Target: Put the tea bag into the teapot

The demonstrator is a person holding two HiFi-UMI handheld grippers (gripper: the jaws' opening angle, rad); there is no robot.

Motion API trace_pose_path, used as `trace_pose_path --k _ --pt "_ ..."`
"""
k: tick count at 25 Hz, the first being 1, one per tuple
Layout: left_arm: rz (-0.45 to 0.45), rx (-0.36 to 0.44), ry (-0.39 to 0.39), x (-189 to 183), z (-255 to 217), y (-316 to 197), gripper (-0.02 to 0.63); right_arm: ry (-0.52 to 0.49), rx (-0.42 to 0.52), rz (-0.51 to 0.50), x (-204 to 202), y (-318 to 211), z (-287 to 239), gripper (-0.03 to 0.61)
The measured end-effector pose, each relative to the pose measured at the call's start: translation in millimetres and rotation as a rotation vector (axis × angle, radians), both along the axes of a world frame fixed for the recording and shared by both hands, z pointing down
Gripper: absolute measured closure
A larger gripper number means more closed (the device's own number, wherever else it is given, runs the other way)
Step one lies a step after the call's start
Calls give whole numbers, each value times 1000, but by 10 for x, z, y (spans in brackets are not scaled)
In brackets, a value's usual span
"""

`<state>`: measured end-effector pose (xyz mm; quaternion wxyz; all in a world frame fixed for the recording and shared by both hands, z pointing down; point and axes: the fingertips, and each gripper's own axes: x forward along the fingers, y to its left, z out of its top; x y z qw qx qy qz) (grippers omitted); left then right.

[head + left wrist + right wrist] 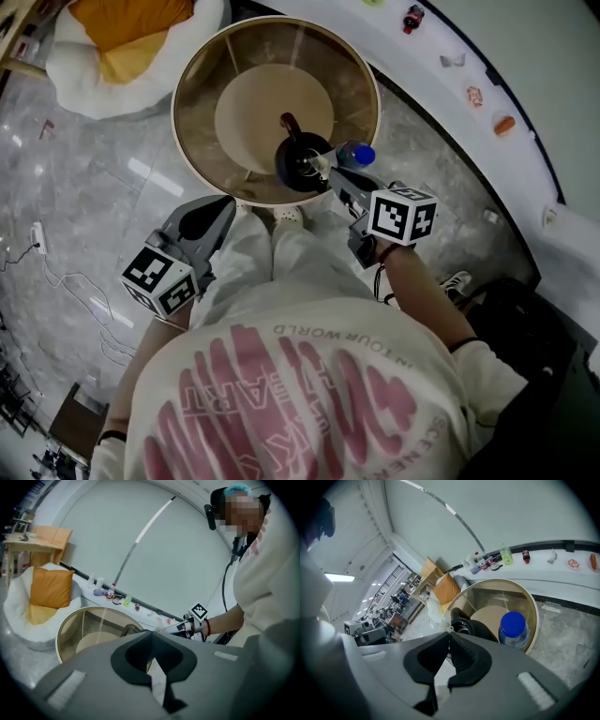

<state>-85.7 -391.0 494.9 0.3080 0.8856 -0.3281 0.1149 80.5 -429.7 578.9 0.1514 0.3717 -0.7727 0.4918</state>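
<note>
The right tongs (328, 171) reach over the far-right part of the round glass counter (199, 94), with their tips right at the dark teapot (302, 161). In the right gripper view their jaws are pressed together. A small pale scrap sticks out at the tips, most likely the tea bag (450, 628) or its tag. So the bag appears to be pinched there, just at the pot's mouth and not yet inside.

The left tongs (223, 204) hang off the near-left edge of the counter. Their jaws are closed on nothing, and only the person's pale trousers show through the gap.

The step in hand looks like the drop itself. To do it well, the person should bring the tips squarely over the opening, because the mouth is narrow and the bag is light. Lowering the bag until it is clearly below the rim before parting the jaws would keep it from catching on the edge. The jaws should open slowly, since thin paper may cling to a pad.

A bottle with a blue cap (356, 155) stands just right of the pot, close under the right tongs. Any sideways swing could knock it over, so lifting straight up looks safest.
</note>
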Motion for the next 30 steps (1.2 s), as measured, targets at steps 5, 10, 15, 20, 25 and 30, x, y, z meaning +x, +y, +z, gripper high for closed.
trace_pose_path --k 5,10,15,20,25,30 --pt "47 -18 0 -59 7 -212 598 183 -47 -49 -5 -35 208 568" --pt "87 -28 23 -91 104 -298 598 313 -29 -141 -106 -89 283 568" --pt "97 -40 30 -172 138 -371 598 458 -23 -250 -187 -91 386 568" --pt "91 -58 27 -304 185 -402 598 616 -13 -420 -287 -40 517 568" --pt "75 -72 35 -404 226 -421 598 702 -37 -557 -376 -19 625 568" --pt "59 -84 39 -476 280 -406 598 789 -76 -643 -360 -35 731 568"
